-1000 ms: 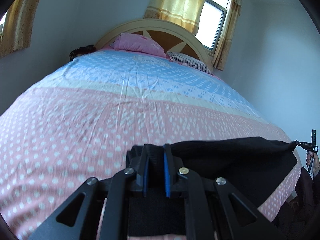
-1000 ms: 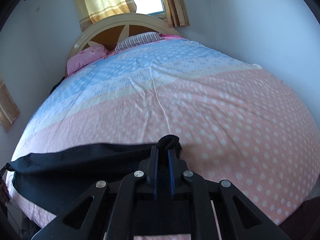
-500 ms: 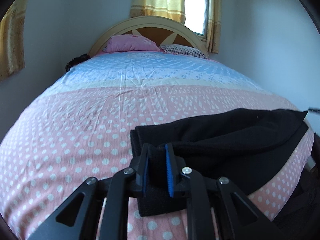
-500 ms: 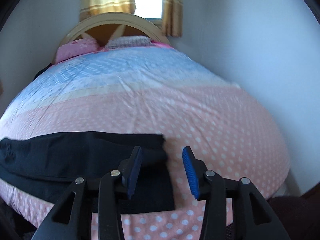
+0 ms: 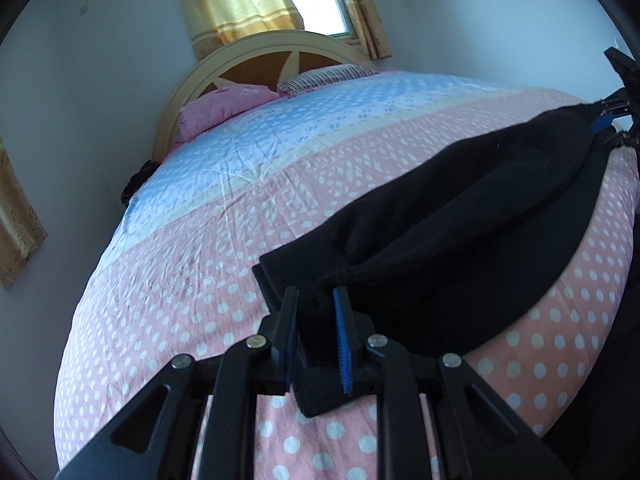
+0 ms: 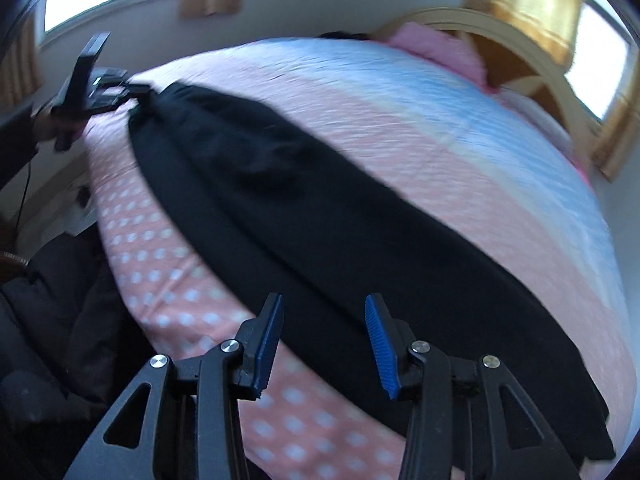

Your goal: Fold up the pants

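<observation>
With the black pants (image 5: 460,236) laid lengthwise, the left gripper (image 5: 316,320) pinches 1 end; the right gripper (image 6: 324,340), jaws spread and empty, must likely regrip before folding.

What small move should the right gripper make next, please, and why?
Probably lower the right gripper and close it on the black pants beneath it. Its jaws are open over the cloth and hold nothing, while the left gripper is clamped on one end, so only that end is under control for the fold.
</observation>
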Demonstrator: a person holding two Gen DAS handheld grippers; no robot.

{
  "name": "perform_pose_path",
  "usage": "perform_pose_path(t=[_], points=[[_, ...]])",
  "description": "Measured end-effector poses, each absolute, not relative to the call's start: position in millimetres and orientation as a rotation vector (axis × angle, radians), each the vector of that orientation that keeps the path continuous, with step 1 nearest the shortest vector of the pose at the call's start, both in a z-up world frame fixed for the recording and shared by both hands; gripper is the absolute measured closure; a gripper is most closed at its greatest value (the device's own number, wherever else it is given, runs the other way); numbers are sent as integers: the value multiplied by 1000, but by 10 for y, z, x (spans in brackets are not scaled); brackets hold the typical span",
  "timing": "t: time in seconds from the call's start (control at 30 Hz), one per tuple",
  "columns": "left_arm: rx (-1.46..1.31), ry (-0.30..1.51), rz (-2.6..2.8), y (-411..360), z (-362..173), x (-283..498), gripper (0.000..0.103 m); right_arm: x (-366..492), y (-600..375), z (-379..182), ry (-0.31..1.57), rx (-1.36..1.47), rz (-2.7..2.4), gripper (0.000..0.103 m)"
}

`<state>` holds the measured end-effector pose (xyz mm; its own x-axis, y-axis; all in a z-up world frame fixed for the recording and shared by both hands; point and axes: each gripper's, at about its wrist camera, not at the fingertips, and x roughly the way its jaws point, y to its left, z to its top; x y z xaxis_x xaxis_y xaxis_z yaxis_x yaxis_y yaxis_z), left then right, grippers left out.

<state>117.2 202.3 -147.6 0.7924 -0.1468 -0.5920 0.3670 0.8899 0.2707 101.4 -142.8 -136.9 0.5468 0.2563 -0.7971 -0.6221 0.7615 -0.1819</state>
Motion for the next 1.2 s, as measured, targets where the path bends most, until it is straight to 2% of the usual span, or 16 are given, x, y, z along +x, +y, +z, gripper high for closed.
perform_pose_path(t=[0.2,0.43,0.47,0.5,0.53,0.6,0.8,1.03,1.2], points=[[479,586,-308,1954,-1419,1107,88,1192,-946,-1573,860,-514,599,59],[470,542,-306,2051,-1323,1093,88,1439,-933,-1617,910,-453,586,59],[469,545,-309,2055,-1326,1106,88,1437,-932,-1623,908,-465,583,64],[472,549,-310,2052,-1337,1119,88,1434,-919,-1622,907,-476,582,86],[475,554,-312,2047,-1348,1135,88,1421,-900,-1607,906,-482,586,95],[495,558,-313,2034,-1355,1143,88,1378,-868,-1512,877,-497,585,99],[454,530,-345,2180,-1141,1013,88,1245,-904,-1138,811,-432,614,100],[473,611,-366,2167,-1500,881,88,1106,-813,-1584,899,-484,637,100],[415,579,-370,2231,-1468,756,89,1034,-900,-1418,871,-433,660,100]])
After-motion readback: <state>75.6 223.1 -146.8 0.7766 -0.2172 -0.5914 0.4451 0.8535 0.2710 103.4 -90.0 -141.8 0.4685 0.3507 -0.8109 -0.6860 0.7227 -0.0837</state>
